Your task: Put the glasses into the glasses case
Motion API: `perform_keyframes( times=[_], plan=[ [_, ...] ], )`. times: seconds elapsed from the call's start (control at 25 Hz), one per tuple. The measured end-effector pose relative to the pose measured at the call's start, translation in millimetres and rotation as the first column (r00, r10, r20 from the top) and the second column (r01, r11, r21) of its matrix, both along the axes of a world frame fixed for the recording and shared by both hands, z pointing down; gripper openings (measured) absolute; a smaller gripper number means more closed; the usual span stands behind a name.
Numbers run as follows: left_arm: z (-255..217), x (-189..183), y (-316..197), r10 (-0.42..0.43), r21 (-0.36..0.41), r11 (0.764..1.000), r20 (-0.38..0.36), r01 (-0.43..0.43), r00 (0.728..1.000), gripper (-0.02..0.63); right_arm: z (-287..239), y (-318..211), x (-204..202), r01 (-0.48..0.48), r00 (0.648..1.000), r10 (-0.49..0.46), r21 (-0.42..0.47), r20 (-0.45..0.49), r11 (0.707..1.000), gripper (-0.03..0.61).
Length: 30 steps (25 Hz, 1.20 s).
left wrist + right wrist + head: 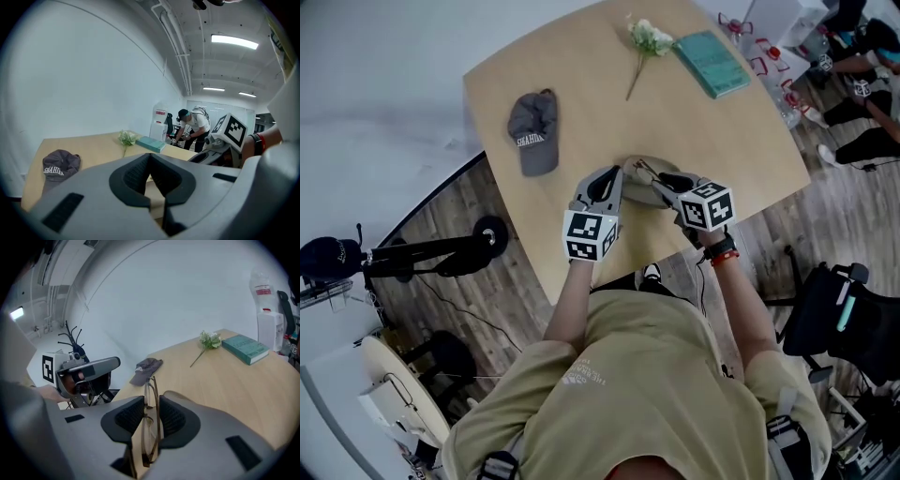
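Note:
Thin-rimmed folded glasses [152, 390] stand on edge between the pads of my right gripper [151, 401], which is shut on them. In the head view the right gripper [664, 187] hovers over the right end of a tan glasses case [637, 195] lying near the table's front edge, with the glasses' wire [647, 172] above it. My left gripper [614, 180] sits against the case's left end. Its jaw tips meet in the left gripper view [150, 155]; nothing shows pinched between them. The case is hidden below the jaws there.
On the wooden table [581, 84] lie a grey cap [532, 127], a white flower sprig [649, 37] and a teal book [712, 64]. A dark chair [839, 309] stands at the right. People work at the far side of the room [194, 124].

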State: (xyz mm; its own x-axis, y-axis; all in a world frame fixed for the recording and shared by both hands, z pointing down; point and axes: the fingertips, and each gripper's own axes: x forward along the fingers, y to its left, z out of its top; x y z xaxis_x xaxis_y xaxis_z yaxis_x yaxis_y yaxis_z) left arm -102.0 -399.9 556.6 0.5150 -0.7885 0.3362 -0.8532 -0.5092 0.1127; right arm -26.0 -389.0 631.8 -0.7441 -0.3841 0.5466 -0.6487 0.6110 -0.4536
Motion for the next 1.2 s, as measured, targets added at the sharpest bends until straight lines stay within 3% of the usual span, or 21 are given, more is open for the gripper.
perform_keyframes(
  times=[0.28,0.52,0.84,1.2],
  plan=[
    [14.4,-13.0,-15.9,0.010,-0.034,0.999,0.002,-0.010,1.000,0.015,33.5,-12.4,-18.4,0.154,0.987,-0.158,-0.089,-0.040,0.984,0.114],
    [21.0,-17.8,-17.6,0.025,-0.056,0.998,0.006,-0.024,1.000,0.015,56.4,-10.1,-31.4,0.293,0.953,-0.303,-0.181,-0.031,0.939,0.114],
    [24.7,-23.6,-21.2,0.061,-0.072,0.995,-0.025,-0.063,0.998,0.015,86.9,-8.9,-44.1,0.358,0.925,-0.379,-0.280,-0.023,0.891,0.115],
    [36.7,-35.9,-28.0,0.044,-0.099,0.994,-0.021,-0.046,0.999,0.015,111.2,-10.8,-49.0,0.381,0.911,-0.413,-0.386,-0.002,0.840,0.120]
  ],
)
